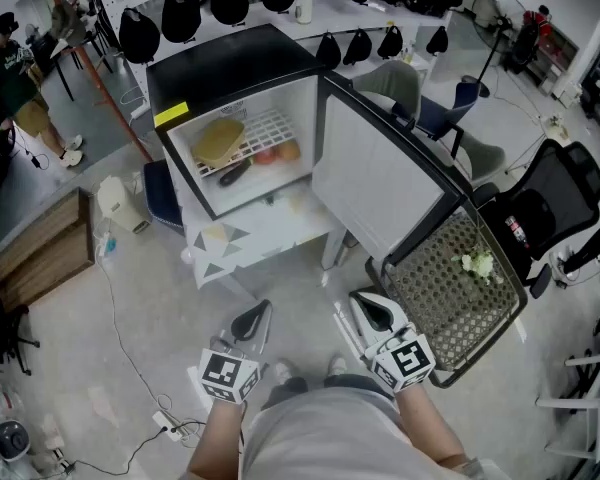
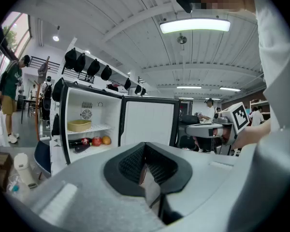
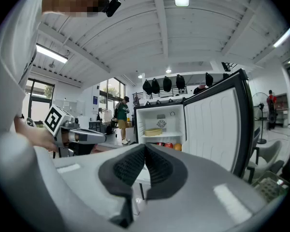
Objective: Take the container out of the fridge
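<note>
Container (image 1: 218, 140) — one, on fridge (image 1: 230, 63) shelf; left gripper (image 1: 258, 314), right gripper (image 1: 366, 305) — both closed, empty.

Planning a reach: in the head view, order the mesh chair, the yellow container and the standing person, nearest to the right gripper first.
1. Mesh chair, right beside the right gripper.
2. Yellow container, on fridge shelf.
3. Standing person, far left.

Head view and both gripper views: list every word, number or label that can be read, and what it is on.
None can be read.
Yellow sticker on the fridge top edge: print too small.
Square markers on the left gripper and right gripper: patterns, no letters.
Blue wall sign: blurred.
</note>
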`<state>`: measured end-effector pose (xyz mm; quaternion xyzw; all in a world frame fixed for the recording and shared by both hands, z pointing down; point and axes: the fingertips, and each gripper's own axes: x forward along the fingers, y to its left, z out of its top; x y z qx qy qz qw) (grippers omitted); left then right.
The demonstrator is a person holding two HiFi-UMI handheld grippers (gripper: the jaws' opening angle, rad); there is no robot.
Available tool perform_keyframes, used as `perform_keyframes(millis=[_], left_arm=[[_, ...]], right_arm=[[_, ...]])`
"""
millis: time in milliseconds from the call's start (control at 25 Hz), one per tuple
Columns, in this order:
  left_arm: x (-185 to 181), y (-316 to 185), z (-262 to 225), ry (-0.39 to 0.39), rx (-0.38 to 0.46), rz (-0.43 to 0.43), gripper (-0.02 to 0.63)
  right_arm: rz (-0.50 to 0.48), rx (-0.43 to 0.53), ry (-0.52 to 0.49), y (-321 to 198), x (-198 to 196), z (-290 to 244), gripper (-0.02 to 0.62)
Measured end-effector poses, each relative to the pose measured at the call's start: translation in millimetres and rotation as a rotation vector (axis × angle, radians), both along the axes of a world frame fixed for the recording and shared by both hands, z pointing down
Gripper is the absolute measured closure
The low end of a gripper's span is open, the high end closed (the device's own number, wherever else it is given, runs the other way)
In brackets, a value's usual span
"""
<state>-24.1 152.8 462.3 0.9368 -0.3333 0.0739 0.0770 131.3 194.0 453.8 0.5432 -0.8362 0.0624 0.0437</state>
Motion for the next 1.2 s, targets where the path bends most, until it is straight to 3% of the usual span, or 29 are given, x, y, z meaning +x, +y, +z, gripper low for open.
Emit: perform_keyframes(millis=[520,760,1200], left_arm=[[-54.6,-13.0,-1.0,0.033,0.006,0.032,0.598],[-69.1,-26.6,16.4,0.034,-0.021,0.050,0.598],[-44.0,-85.0,30.8,-0.007,-0.027,0.036,0.598]], right_arm=[[0.043,0.000,-0.009,-18.4,-59.6,0.6,0.592],[0.053,-0.014,0.056,-24.6,-78.8,11.2,0.592],[0.047,-0.030,0.024,-95.4,-47.5,31.6,0.592]])
